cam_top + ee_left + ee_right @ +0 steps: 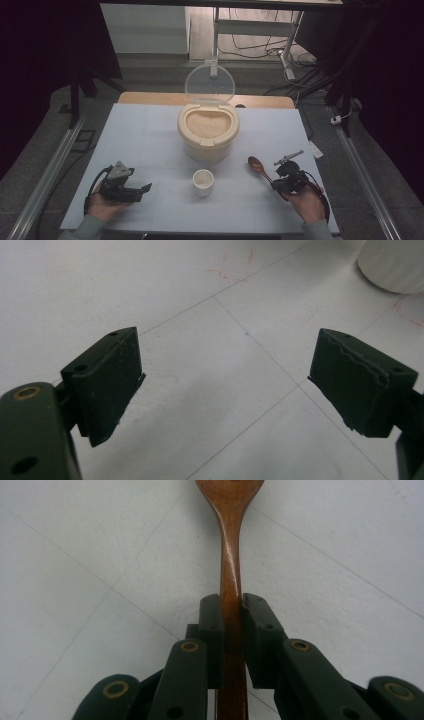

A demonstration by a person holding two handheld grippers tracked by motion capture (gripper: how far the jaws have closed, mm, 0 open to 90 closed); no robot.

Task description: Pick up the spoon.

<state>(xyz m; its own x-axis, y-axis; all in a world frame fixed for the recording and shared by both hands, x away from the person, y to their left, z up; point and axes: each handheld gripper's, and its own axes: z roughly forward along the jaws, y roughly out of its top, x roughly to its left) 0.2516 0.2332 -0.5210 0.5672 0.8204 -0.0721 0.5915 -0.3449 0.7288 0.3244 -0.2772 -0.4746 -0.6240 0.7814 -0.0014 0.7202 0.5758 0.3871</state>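
Beyond the right tool (pixel 231 611), the wooden spoon's (pixel 229 555) bowl is cropped.

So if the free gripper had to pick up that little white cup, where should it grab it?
Probably by the rim. The small white cup stands upright with its mouth open and no handle visible, so one jaw inside and one outside the wall, coming straight down from above, looks best. The left gripper is open and free; the right gripper is shut on the wooden spoon.
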